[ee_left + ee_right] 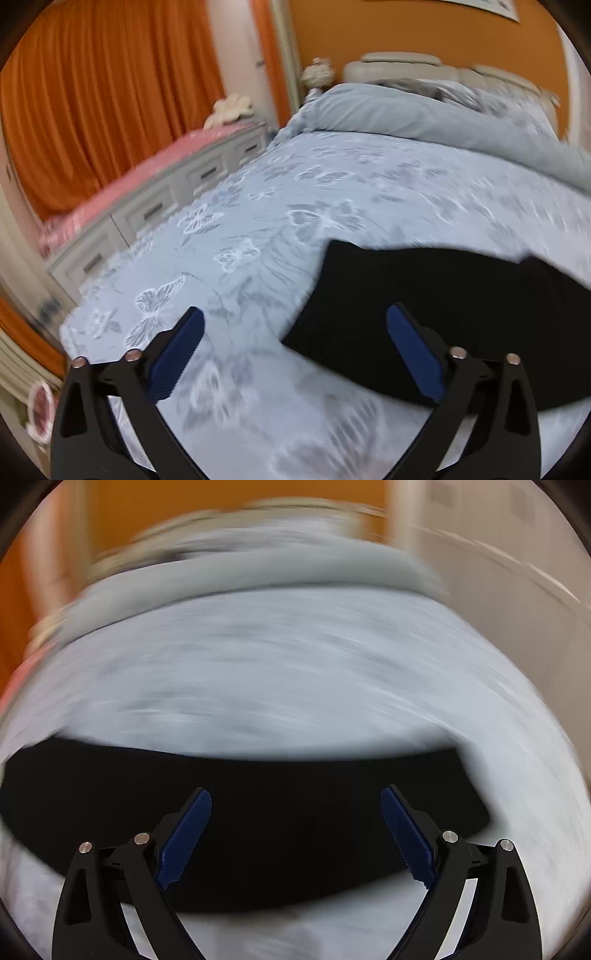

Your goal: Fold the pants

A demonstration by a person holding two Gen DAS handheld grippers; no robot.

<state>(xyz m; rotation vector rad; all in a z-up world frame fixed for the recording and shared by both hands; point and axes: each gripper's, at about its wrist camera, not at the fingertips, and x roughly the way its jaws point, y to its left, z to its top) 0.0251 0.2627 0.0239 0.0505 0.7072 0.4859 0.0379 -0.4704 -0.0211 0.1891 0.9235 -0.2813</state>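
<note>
Black pants (443, 295) lie flat on a pale blue butterfly-print bedspread (295, 192). In the left wrist view their left end lies just right of centre. My left gripper (295, 317) is open and empty, hovering over the bedspread at that end, its right finger over the black cloth. In the right wrist view the pants (258, 794) stretch as a long black band across the frame. My right gripper (295, 797) is open and empty above their middle. This view is heavily motion-blurred.
A grey duvet (406, 110) is bunched at the head of the bed by a cream headboard (406, 62). A white drawer unit with a pink top (147, 206) runs along the left side, before orange curtains (92, 92).
</note>
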